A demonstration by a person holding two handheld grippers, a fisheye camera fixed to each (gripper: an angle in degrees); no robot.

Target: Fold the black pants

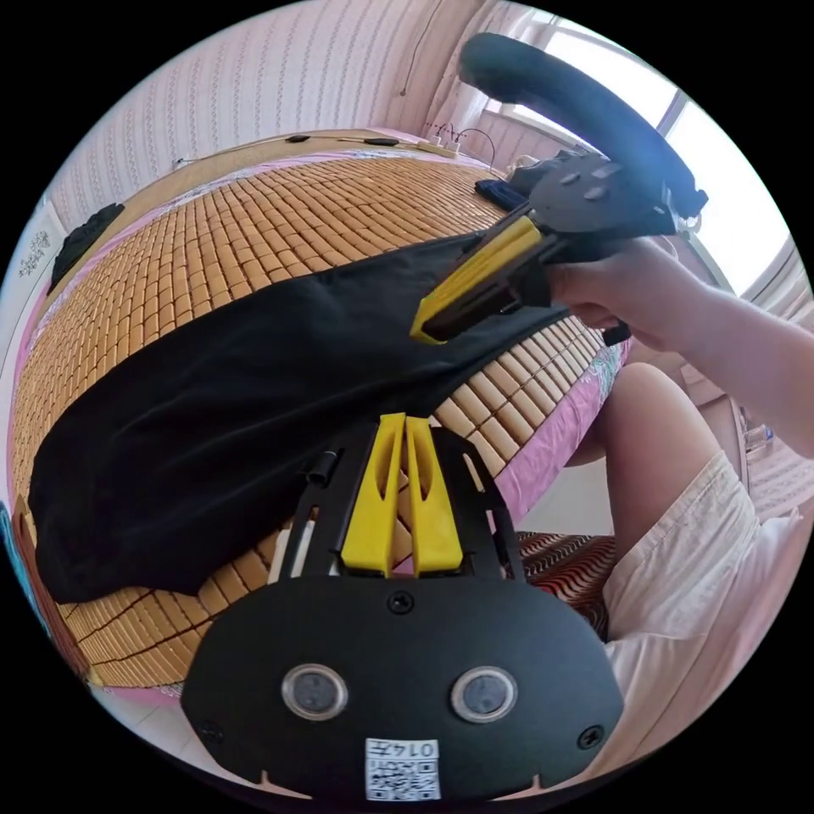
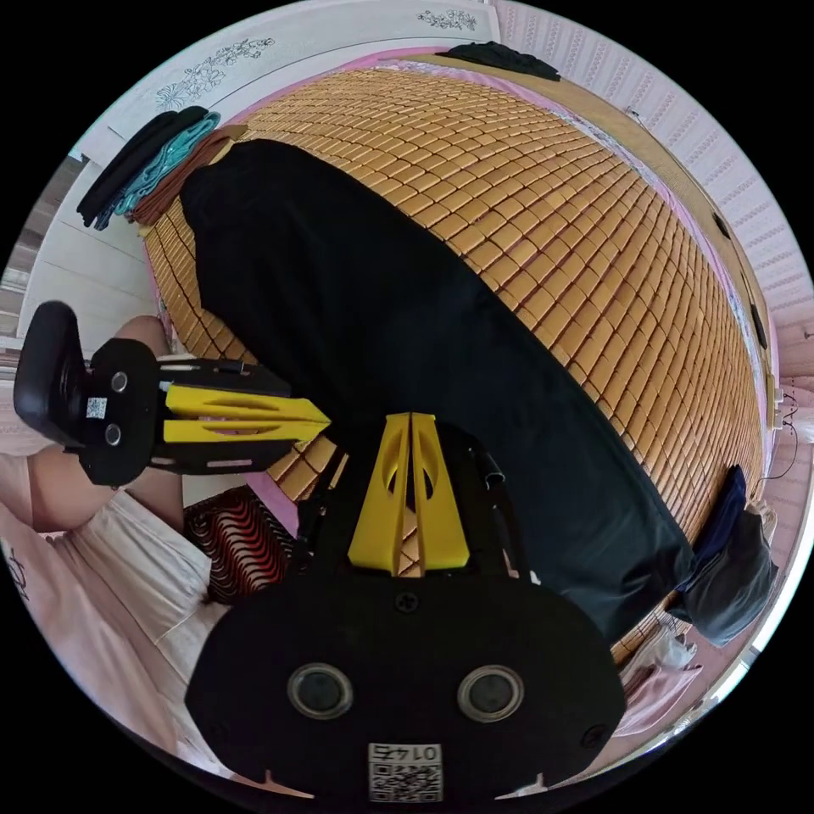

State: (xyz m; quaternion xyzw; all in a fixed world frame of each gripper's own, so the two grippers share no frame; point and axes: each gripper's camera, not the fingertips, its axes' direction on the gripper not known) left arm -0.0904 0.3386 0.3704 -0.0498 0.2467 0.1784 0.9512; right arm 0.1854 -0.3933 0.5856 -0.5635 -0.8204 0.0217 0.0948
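Clothes pile [image 2: 153,174] beside black pants [image 2: 407,339]

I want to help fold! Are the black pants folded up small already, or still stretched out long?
Still stretched out long. The black pants lie lengthwise in one long band across the bamboo mat, not yet folded short. Whether the legs are stacked on each other, I cannot tell.

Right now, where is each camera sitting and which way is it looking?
Left gripper view: rides on the left gripper, at the near edge of the bed, looking along the black pants on the bamboo mat; a hand holds the right gripper, and a leg shows.
Right gripper view: rides on the right gripper, looking across the black pants toward the stacked clothes; the left gripper enters from the side.
Shared: pants, mat, both grippers.
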